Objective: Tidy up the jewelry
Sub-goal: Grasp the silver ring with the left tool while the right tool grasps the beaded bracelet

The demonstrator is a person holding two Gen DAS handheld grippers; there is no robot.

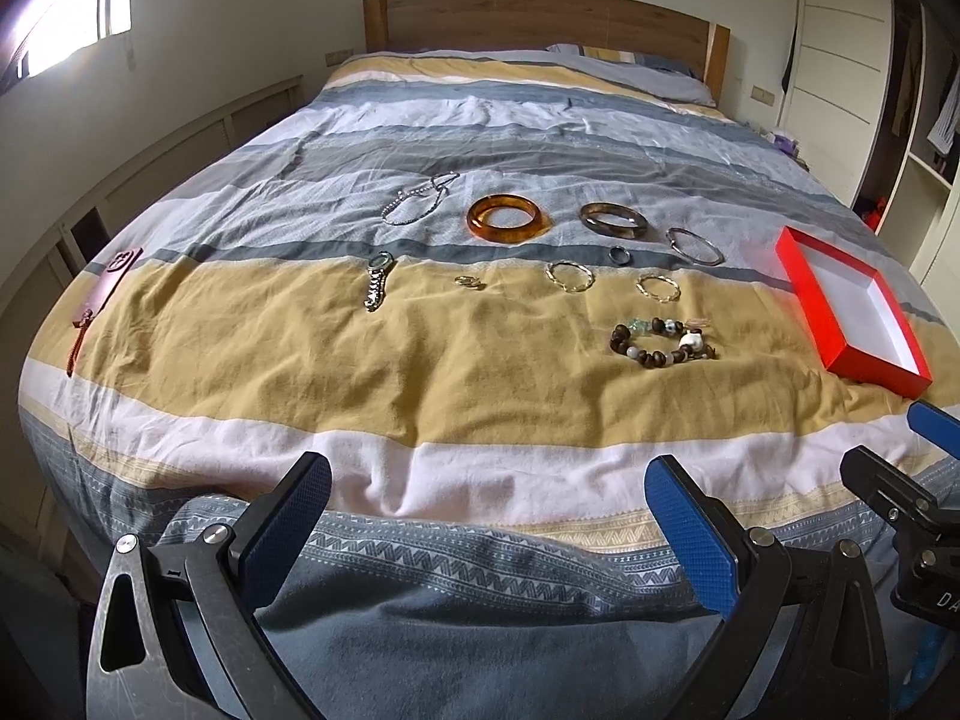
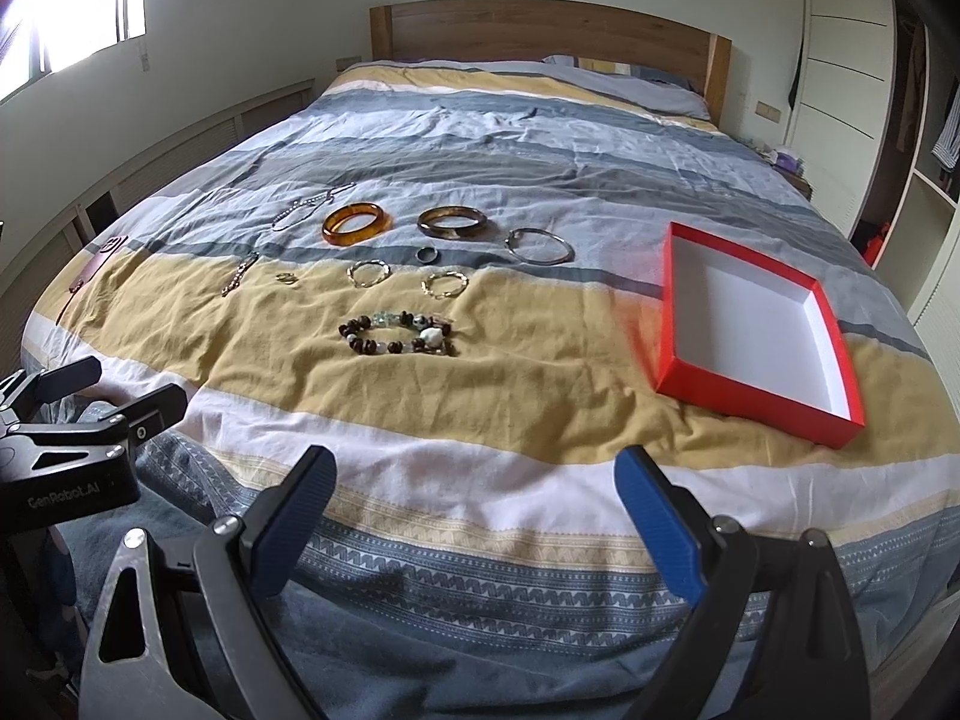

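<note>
The red box (image 2: 757, 324) lies open on the bed (image 2: 480, 420) at the right, its white inside holding nothing. The jewelry sits left of it on the striped cover: an amber bangle (image 2: 357, 223), a dark bangle (image 2: 452, 221), a beaded bracelet (image 2: 399, 335). Both the left gripper (image 1: 487, 510) and right gripper (image 2: 474, 498) hover spread and unladen above the foot of the bed. A wooden headboard (image 2: 540, 36) and white wardrobe (image 2: 840, 60) stand behind.

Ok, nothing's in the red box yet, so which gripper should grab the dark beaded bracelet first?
Probably right. The dark beaded bracelet lies nearest the open right gripper, and the empty red cardboard box sits on that side. The left gripper is open too, but further over.
</note>
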